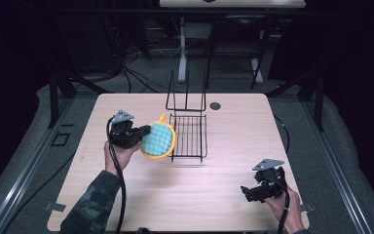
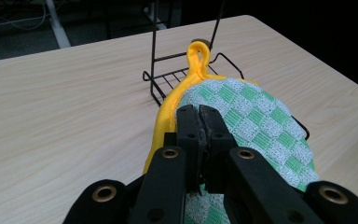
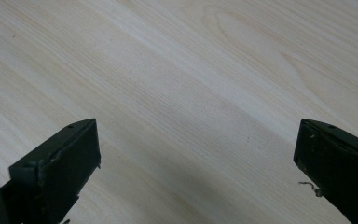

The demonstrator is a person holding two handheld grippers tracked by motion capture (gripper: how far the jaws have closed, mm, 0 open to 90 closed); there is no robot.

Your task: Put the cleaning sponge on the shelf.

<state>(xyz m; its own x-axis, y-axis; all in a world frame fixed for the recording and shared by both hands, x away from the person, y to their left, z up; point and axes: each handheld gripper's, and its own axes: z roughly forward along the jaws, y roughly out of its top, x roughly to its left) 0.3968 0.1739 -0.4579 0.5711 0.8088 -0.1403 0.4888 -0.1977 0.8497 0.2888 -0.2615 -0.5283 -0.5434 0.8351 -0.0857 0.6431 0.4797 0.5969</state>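
A round pot holder (image 1: 158, 140), green-and-white checked with a yellow rim and hanging loop, is held above the table just left of the black wire rack (image 1: 189, 136). My left gripper (image 1: 142, 132) is shut on its near edge. In the left gripper view the jaws are pressed together on the pot holder (image 2: 247, 116), and its yellow loop points toward the wire rack (image 2: 168, 79). My right gripper (image 1: 247, 191) rests low at the table's right front, open. The right gripper view has its jaws wide apart over bare wood, its midpoint (image 3: 198, 154) on nothing.
The wooden table (image 1: 126, 195) has a small dark round grommet (image 1: 215, 105) behind the rack. The rack's tall wire uprights (image 1: 186, 92) rise at its far end. Dark floor, cables and table legs lie beyond the far edge.
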